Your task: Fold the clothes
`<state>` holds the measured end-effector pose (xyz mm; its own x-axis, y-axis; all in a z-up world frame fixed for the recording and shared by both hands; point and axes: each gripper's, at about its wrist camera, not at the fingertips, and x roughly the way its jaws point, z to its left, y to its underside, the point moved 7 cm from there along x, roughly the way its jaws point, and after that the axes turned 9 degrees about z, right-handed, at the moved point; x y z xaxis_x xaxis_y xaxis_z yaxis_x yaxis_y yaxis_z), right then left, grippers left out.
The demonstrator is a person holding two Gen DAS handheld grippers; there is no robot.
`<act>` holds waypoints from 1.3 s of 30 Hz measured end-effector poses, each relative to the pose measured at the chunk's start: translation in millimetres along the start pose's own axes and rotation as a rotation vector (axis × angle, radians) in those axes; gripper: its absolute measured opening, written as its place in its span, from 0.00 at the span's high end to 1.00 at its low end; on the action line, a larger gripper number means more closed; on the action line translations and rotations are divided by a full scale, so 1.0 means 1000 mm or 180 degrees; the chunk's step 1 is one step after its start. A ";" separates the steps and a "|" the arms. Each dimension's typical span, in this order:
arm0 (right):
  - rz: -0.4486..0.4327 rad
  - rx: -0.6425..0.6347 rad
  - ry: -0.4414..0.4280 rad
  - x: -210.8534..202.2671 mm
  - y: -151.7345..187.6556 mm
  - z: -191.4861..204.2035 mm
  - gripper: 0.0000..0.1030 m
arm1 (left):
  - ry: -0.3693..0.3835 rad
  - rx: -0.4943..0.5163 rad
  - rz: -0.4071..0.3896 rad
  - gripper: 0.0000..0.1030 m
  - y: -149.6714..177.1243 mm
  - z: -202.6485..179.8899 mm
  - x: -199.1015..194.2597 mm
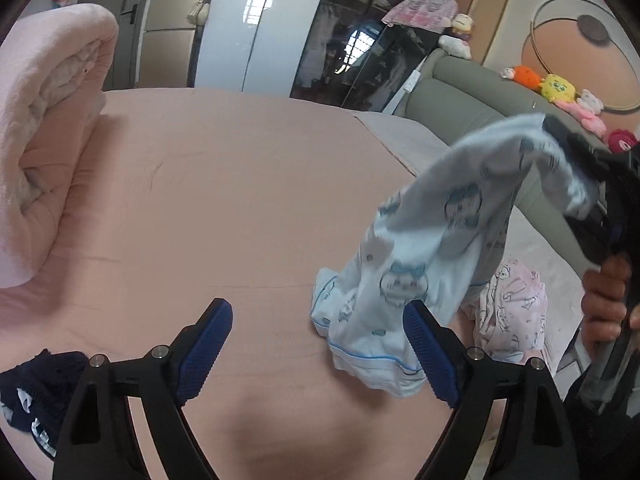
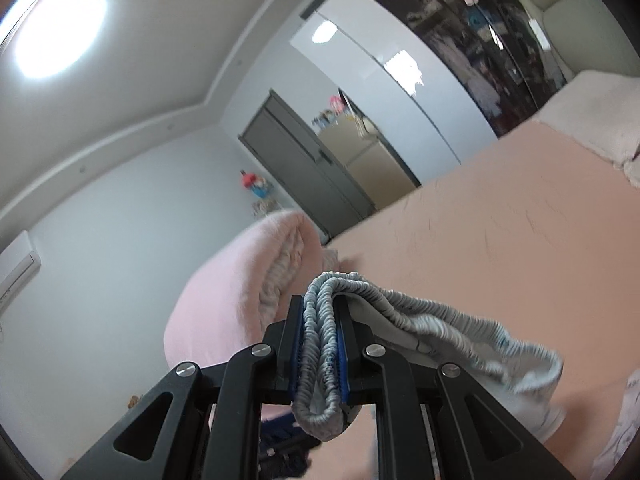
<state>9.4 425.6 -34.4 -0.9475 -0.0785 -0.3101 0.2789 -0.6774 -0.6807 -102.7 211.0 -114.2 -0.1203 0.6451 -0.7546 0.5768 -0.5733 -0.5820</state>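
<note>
The right claw point(image 2: 320, 344) is clamped tight on the gathered elastic waistband of the pale blue cartoon-print pants point(image 1: 404, 276), which hang above the right side of the pink bed point(image 1: 224, 208). The left claw point(image 1: 316, 348) gapes wide with nothing in it. A pink printed garment point(image 1: 512, 312) lies beyond; a navy garment point(image 1: 36, 392) sits near left. No readable writing.

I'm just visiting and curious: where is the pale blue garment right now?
The pale blue garment hangs above the pink bed, its elastic waistband pinched in the right claw. In the left view it dangles just beyond the open left claw.
</note>
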 end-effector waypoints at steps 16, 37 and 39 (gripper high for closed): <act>0.1121 0.0199 0.0590 0.084 0.082 -0.034 0.87 | -0.0057 0.0119 0.0030 0.15 0.012 -0.008 0.008; 0.1779 0.0261 0.0777 0.113 0.123 -0.036 0.86 | -0.0338 0.0820 -0.0058 0.15 0.054 -0.030 0.020; 0.1781 0.0293 0.0765 0.113 0.123 -0.037 0.86 | -0.0365 0.0937 -0.0051 0.15 0.058 -0.038 0.022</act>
<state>-57.8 360.3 -177.6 -0.5965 -0.2805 -0.7520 0.6989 -0.6422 -0.3148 -41.4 211.0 -152.7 -0.2275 0.6036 -0.7641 0.3174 -0.6959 -0.6442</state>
